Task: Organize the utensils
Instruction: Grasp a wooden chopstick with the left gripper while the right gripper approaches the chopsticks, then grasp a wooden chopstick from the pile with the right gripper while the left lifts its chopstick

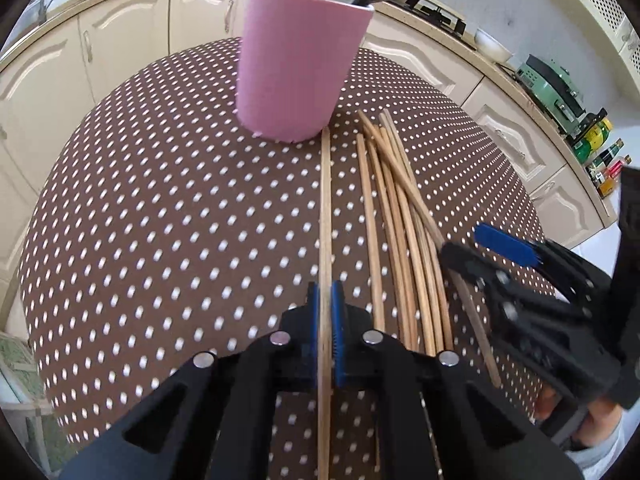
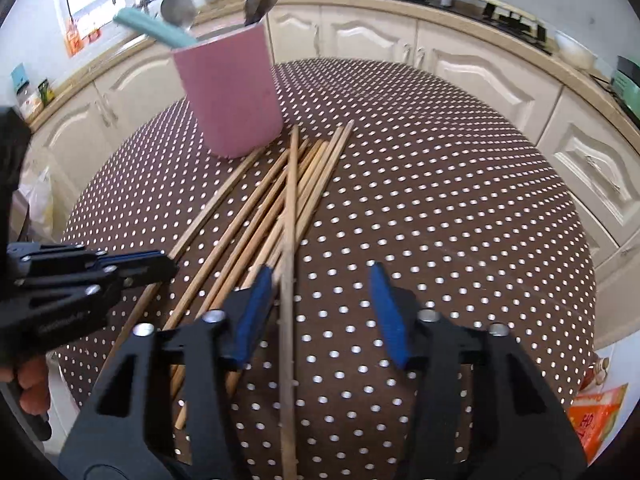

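A pink utensil cup (image 1: 298, 64) stands on the dotted table and holds a teal handle and dark utensils; it also shows in the right wrist view (image 2: 232, 92). My left gripper (image 1: 326, 296) is shut on a single wooden chopstick (image 1: 326, 200) that points toward the cup. Several loose chopsticks (image 1: 400, 220) lie just right of it. My right gripper (image 2: 320, 280) is open, its jaws either side of one chopstick (image 2: 291, 220) that lies across the pile (image 2: 256, 208). The right gripper shows in the left wrist view (image 1: 476, 244). The left gripper shows in the right wrist view (image 2: 160, 264).
The round table has a brown cloth with white dots (image 1: 160, 220). Cream kitchen cabinets (image 2: 460, 64) run behind it, with a hob (image 2: 460, 4) on the counter. Bottles (image 1: 600, 152) and a green appliance (image 1: 552, 84) stand at the right. An orange packet (image 2: 596, 412) lies below the table edge.
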Tool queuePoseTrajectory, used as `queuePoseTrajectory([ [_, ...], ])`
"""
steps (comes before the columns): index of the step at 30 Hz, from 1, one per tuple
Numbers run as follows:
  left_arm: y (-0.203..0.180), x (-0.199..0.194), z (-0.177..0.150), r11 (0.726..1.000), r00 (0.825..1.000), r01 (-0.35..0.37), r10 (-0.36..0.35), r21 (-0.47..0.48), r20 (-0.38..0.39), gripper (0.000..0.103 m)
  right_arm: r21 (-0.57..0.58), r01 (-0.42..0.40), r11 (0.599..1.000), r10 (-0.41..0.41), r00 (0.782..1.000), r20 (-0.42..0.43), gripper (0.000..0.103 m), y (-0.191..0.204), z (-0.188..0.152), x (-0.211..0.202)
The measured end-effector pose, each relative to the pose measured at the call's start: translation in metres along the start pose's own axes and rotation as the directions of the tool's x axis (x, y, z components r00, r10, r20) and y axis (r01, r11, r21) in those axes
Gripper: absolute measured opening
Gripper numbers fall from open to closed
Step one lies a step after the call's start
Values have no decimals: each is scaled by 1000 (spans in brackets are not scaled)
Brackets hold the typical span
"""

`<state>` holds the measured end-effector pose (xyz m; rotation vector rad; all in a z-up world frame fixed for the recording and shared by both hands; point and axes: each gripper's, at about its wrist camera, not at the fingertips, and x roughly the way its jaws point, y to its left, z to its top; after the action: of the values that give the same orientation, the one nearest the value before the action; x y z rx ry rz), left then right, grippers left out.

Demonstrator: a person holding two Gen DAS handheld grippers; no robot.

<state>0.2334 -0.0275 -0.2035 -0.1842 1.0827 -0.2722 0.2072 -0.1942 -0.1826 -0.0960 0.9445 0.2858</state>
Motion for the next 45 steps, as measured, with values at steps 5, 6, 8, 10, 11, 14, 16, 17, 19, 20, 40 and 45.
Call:
queuePoseTrajectory([
  [5,13,-13,-16,999,1000,-1,1,-47,6,6,-17,31,999,-31,999,-44,15,1,-3,7],
  [6,16,-16,-19,998,1000,-4,4,-61,7,6,-16,39,999,-39,998,-47,14,0,-4,6],
  [8,21,-21,-23,996,1000,-20,21,-83,9,6,-5,46,999,-46,997,-59,12,-5,-7,3],
  [10,25,-24,-24,994,1000,-26,27,-102,9,6,-5,46,999,-46,996,-78,12,-9,-12,0],
  [11,27,-25,-25,993,1000,-29,30,-110,8,6,-6,42,999,-42,995,-87,12,-10,-14,-3],
  [14,37,-27,-24,990,1000,-11,10,-142,-7,6,-4,33,999,-33,993,-116,13,-16,-17,-7],
  [16,40,-26,-18,989,1000,-25,24,-146,-12,7,7,47,999,-46,992,-116,13,-20,-11,-8],
  [17,38,-24,-13,990,999,-31,29,-139,-16,7,16,48,999,-46,992,-118,13,-23,-8,-8],
  [19,36,-19,-5,991,999,-47,43,-129,-29,7,36,34,999,-29,991,-128,13,-27,1,-5],
  [20,37,-15,1,991,998,-50,45,-127,-43,7,42,35,999,-28,989,-143,14,-30,7,-1],
  [40,32,15,61,994,994,-83,77,-68,-81,7,64,-47,997,61,966,-251,7,-37,86,62],
  [45,31,7,51,996,999,-49,47,-68,-28,6,84,-81,993,96,977,-191,7,-42,79,46],
])
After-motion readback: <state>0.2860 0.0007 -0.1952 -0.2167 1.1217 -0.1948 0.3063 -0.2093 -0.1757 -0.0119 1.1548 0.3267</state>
